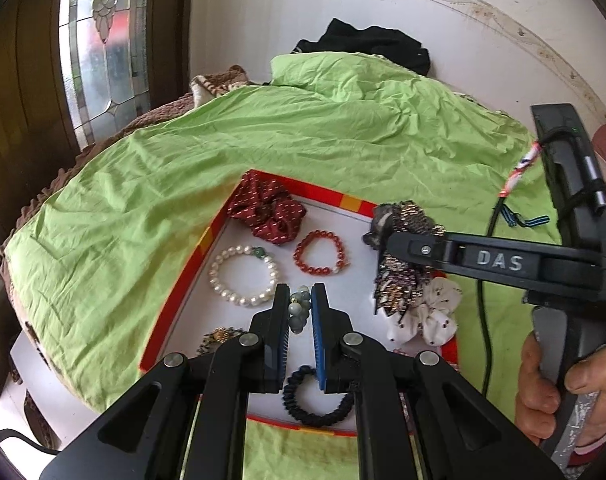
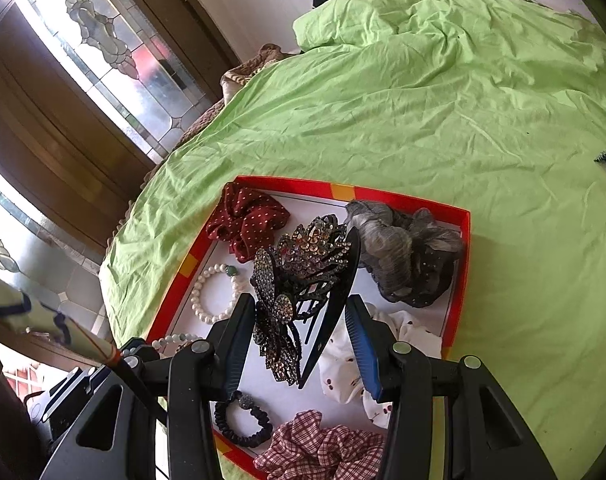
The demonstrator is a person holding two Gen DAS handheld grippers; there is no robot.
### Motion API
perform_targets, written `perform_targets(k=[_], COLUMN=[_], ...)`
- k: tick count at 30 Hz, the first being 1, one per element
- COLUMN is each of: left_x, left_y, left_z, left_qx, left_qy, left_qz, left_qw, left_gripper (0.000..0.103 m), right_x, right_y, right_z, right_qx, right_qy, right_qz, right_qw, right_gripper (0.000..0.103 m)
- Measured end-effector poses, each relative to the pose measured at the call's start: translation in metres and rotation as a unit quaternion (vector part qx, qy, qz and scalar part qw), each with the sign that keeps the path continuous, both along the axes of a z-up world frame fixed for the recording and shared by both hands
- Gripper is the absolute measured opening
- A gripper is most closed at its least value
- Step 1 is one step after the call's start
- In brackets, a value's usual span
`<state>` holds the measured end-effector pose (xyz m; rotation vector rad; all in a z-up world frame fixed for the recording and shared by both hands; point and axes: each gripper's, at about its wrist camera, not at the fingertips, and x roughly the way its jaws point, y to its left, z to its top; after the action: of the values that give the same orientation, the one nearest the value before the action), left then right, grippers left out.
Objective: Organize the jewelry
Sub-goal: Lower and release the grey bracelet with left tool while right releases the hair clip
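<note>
A green sheet (image 2: 443, 120) covers the bed, lying bare and wide beyond the tray (image 2: 461, 248) on its far and right sides. The red-rimmed tray holds scrunchies, a pearl bracelet (image 1: 243, 276) and a red bracelet (image 1: 321, 252), with white floor free between them. The right gripper (image 2: 299, 320) is clamped on a rhinestone clip (image 2: 299, 276), raised above the tray's middle. The left gripper (image 1: 301, 300) is closed on a jade bracelet (image 1: 299, 308), just beside the pearls.
</note>
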<state>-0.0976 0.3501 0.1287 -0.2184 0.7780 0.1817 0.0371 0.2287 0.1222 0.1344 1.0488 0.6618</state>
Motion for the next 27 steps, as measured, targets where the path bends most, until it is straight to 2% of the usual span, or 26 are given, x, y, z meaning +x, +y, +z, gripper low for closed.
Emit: perform_targets(k=[7, 15, 27], left_x=[0.011, 0.018, 0.02], left_y=[-0.006, 0.001, 0.009], left_z=[-0.014, -0.042, -0.064], left_qx=[-0.004, -0.032, -0.029], left_qy=[0.012, 0.036, 0.054], left_qz=[-0.012, -0.002, 0.019], left_qw=[0.9999, 0.9989, 0.998], left_gripper=[0.01, 0.01, 0.01], right_x=[0.002, 0.002, 0.01], right_y=[0.002, 0.011, 0.028], right_z=[-0.003, -0.01, -0.034], right_qx=[-0.011, -0.027, -0.073], right_qy=[-0.006, -0.004, 0.015], right_qz=[-0.002, 0.008, 0.017], right_qw=[1.0, 1.0, 0.997], right_gripper=[0.05, 0.051, 0.05])
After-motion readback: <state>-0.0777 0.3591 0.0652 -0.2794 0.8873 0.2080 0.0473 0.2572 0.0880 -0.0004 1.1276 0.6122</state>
